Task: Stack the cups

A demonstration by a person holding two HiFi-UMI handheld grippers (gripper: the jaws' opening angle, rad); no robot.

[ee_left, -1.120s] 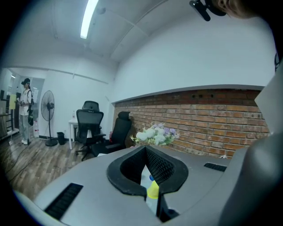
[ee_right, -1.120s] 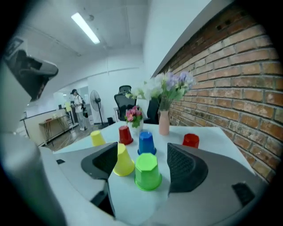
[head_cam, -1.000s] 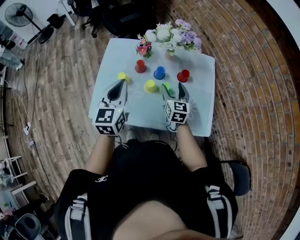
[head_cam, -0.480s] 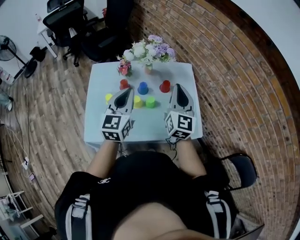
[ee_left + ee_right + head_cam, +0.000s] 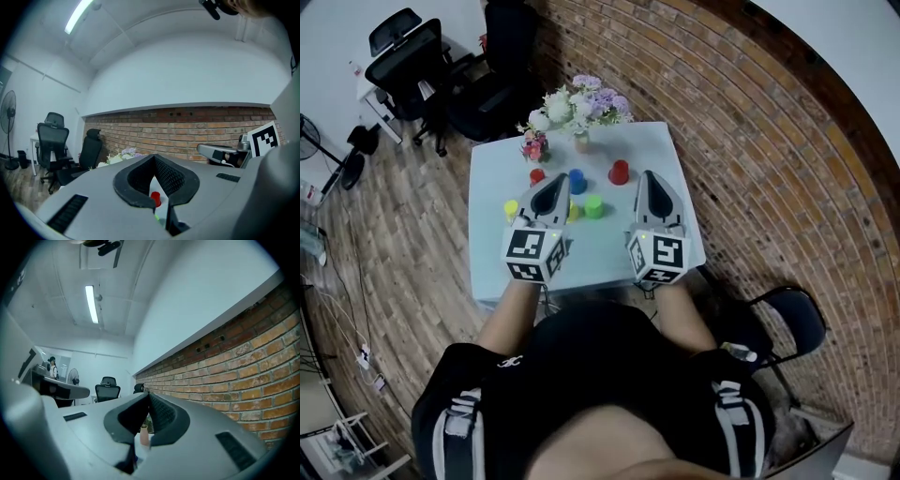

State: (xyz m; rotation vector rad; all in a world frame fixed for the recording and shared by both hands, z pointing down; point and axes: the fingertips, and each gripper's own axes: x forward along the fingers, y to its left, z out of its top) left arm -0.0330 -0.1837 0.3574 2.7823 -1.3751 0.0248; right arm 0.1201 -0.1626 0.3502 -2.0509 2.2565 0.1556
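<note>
Several small cups stand on the pale blue table [image 5: 600, 246]: a red cup [image 5: 537, 175], a blue cup [image 5: 577, 181] and a second red cup [image 5: 619, 172] in the far row, and a yellow cup [image 5: 511, 208], a partly hidden yellow cup [image 5: 572, 212] and a green cup [image 5: 593, 206] nearer. My left gripper [image 5: 561, 178] hovers over the cups, shut and empty. My right gripper [image 5: 646, 176] hangs to the right of them, also shut and empty. In the left gripper view, the shut left gripper [image 5: 154, 157] frames a red cup [image 5: 155, 199].
A large flower bouquet [image 5: 577, 98] and a small flower pot [image 5: 532, 147] stand at the table's far edge. Office chairs [image 5: 398, 56] are at the far left, and a black chair [image 5: 787, 323] at the near right. A brick wall runs along the right side.
The right gripper, open beside the green cup a second ago, has pulled away and shut with nothing in it. Both grippers now sit higher over the table.
</note>
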